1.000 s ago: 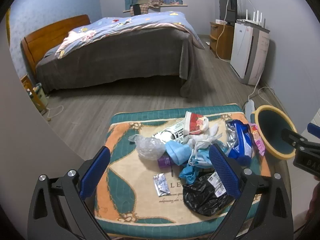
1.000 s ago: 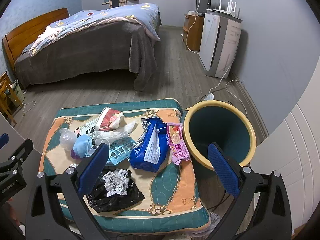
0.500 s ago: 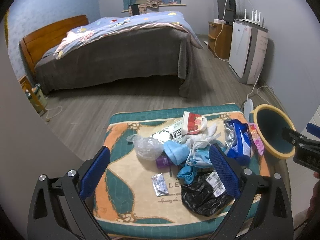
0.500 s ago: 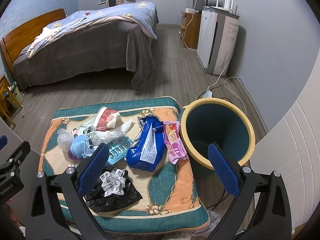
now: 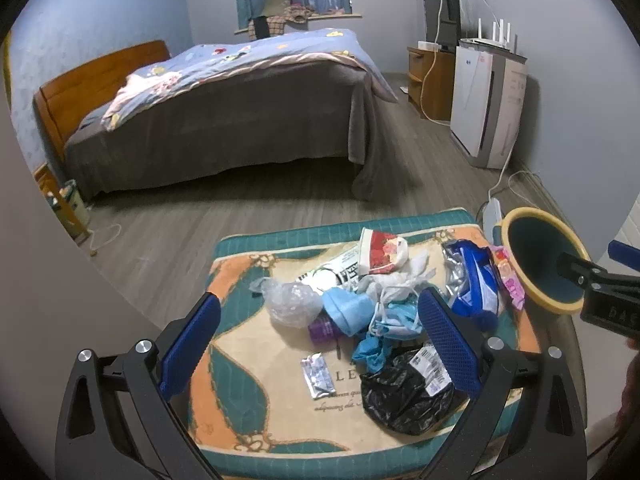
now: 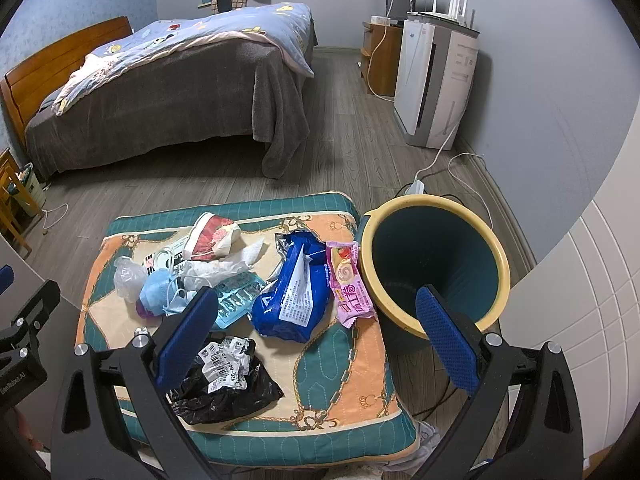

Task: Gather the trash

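both of your views have pulled back slightly, so the trash sits lower and farther off. your left gripper (image 5: 316,344) and right gripper (image 6: 316,336) hang spread wide and empty above the quilted cushion (image 6: 352,364). start at 6 o'clock with the black bag (image 6: 224,392), pinch a bunched fold, then carry it to the bin (image 6: 436,276) at 3 o'clock. whatever lies under the face masks (image 5: 352,308) is hidden.

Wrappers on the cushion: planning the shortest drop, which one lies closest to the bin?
The pink snack wrapper, lying right beside the bin's yellow rim; the blue pack sits farther in.
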